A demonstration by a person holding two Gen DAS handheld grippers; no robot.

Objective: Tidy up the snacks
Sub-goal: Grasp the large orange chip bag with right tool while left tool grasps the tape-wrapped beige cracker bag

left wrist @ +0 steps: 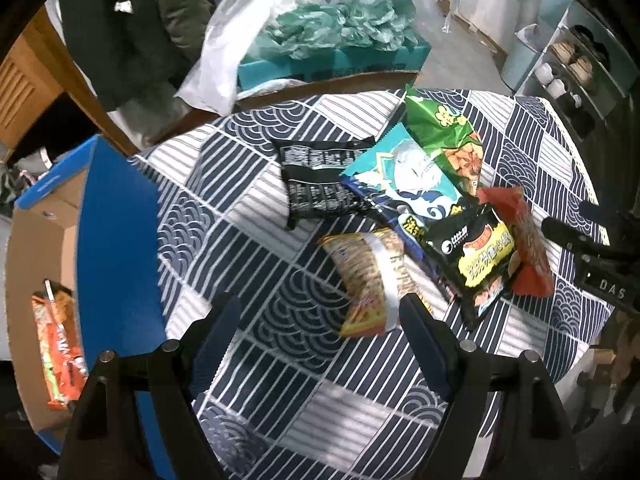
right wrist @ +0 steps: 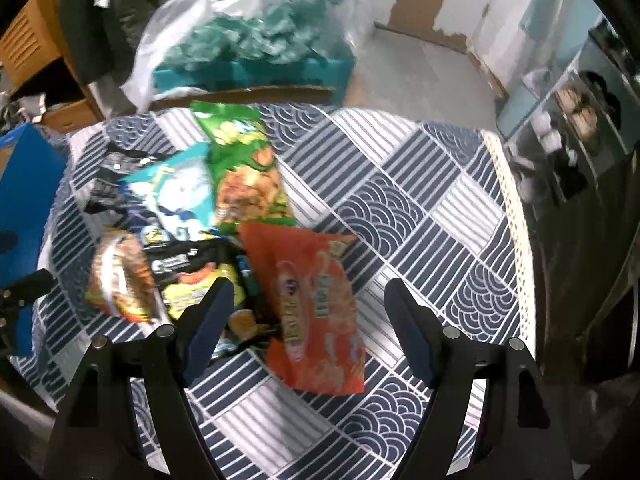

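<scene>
Several snack packets lie in a loose pile on the patterned tablecloth (left wrist: pixel 280 288). They include a green packet (left wrist: pixel 440 132), a teal anime packet (left wrist: pixel 404 172), a black packet (left wrist: pixel 320 176), a black-and-yellow packet (left wrist: pixel 480 256), a red-orange packet (right wrist: pixel 316 312) and a yellow-brown packet (left wrist: pixel 368 280). My left gripper (left wrist: pixel 320 316) is open and empty, just before the yellow-brown packet. My right gripper (right wrist: pixel 306 312) is open above the red-orange packet. One orange packet (left wrist: pixel 60 344) lies in the blue cardboard box (left wrist: pixel 116 240) at the left.
A teal box with green bags (left wrist: pixel 332 40) and a white plastic bag (left wrist: pixel 224 60) sit beyond the table. A shelf with cups (left wrist: pixel 568 68) stands at the right. The right gripper's body (left wrist: pixel 600 256) shows at the right edge of the left wrist view.
</scene>
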